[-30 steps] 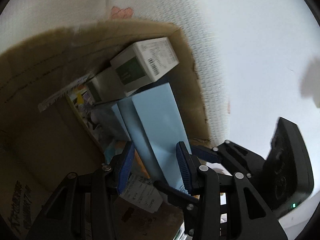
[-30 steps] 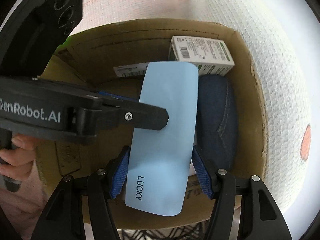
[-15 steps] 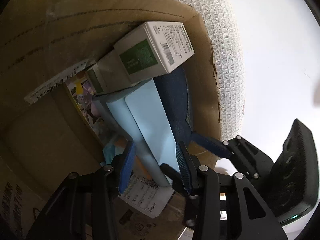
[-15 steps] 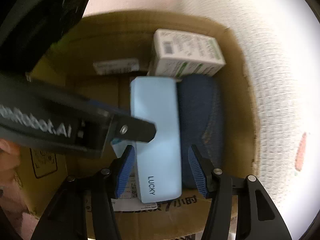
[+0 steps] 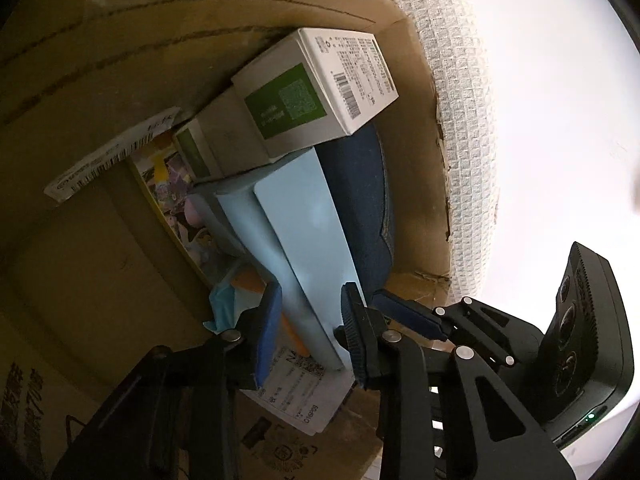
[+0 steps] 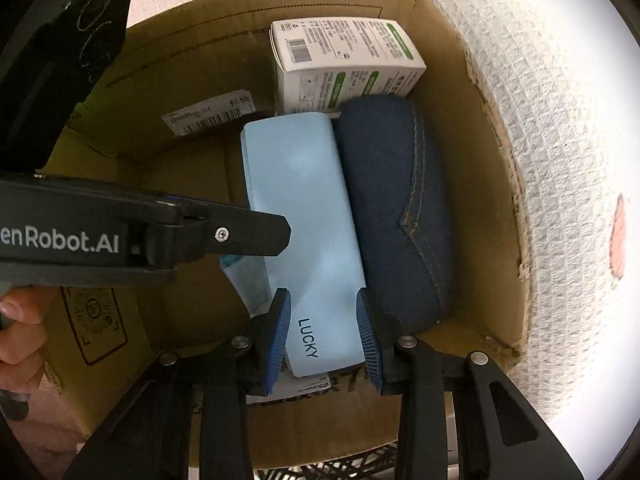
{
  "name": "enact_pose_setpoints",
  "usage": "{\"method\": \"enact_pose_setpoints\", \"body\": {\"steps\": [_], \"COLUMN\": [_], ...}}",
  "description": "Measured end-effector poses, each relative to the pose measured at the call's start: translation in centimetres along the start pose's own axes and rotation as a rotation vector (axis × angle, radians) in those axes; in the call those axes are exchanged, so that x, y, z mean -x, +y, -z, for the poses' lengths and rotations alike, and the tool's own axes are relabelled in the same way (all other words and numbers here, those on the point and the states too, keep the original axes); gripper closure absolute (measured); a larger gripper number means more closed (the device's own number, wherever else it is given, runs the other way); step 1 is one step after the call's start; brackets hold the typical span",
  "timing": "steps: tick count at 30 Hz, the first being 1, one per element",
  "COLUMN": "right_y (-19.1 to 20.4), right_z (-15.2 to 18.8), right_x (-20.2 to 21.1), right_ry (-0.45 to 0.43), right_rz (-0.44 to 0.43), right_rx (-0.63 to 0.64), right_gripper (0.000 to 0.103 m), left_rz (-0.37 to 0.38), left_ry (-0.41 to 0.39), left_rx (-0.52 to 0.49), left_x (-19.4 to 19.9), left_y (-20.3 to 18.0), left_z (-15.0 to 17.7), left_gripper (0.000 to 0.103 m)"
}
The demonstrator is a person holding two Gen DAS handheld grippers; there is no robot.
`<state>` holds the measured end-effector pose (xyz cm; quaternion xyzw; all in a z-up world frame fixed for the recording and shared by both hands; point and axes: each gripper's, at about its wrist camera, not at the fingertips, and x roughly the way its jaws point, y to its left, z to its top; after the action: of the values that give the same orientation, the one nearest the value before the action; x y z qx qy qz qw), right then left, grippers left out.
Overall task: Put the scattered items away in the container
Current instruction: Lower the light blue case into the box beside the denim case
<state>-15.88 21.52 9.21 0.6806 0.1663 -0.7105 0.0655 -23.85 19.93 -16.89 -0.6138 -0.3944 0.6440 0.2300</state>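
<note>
A light blue case [image 6: 304, 208] marked LUCKY lies inside the cardboard box [image 6: 476, 140], pressed against a dark denim pouch [image 6: 392, 200]. My right gripper [image 6: 324, 320] points straight down over the case's near end. Its jaws are closing, and the case sits lower than the pads, which do not press on it. My left gripper [image 5: 310, 320] reaches in from the side, jaws also closing, with the case [image 5: 296, 232] seen between them but deeper in the box [image 5: 80, 240]. One left finger [image 6: 240, 236] hangs above the case. A white and green carton [image 5: 320, 84] rests at the far end.
A picture card [image 5: 176, 200], a teal scrap [image 5: 224, 304] and a paper slip [image 5: 296, 392] lie at the box bottom. A barcode label [image 6: 208, 116] sticks to its wall. White waffle cloth [image 6: 560, 160] surrounds the box. A person's hand [image 6: 20, 320] grips the left handle.
The light blue case has left the right gripper's pads and sunk into the box beside the denim pouch. Both pairs of jaws have narrowed. The left view has tilted further into the box.
</note>
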Motion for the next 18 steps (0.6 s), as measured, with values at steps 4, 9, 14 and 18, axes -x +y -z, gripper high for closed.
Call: {"method": "enact_pose_setpoints", "body": {"steps": [4, 9, 14, 18], "right_y": [-0.3, 0.4, 0.8, 1.0], "right_z": [-0.1, -0.2, 0.1, 0.7], "right_x": [-0.1, -0.1, 0.8, 2.6], "right_ry": [0.024, 0.036, 0.015, -0.02], "right_rz": [-0.011, 0.024, 0.067, 0.038], "right_rx": [-0.014, 0.006, 0.001, -0.032], "right_gripper": [0.072, 0.072, 0.072, 0.071], "left_rz": [0.018, -0.017, -0.1, -0.147], "left_ry": [0.007, 0.005, -0.047, -0.074], "left_rx": [0.026, -0.009, -0.095, -0.147], "left_x": [0.2, 0.3, 1.5, 2.8], "left_y": [0.6, -0.2, -1.7, -2.0], "left_z": [-0.2, 0.8, 1.5, 1.9], "left_gripper": [0.069, 0.069, 0.067, 0.061]}}
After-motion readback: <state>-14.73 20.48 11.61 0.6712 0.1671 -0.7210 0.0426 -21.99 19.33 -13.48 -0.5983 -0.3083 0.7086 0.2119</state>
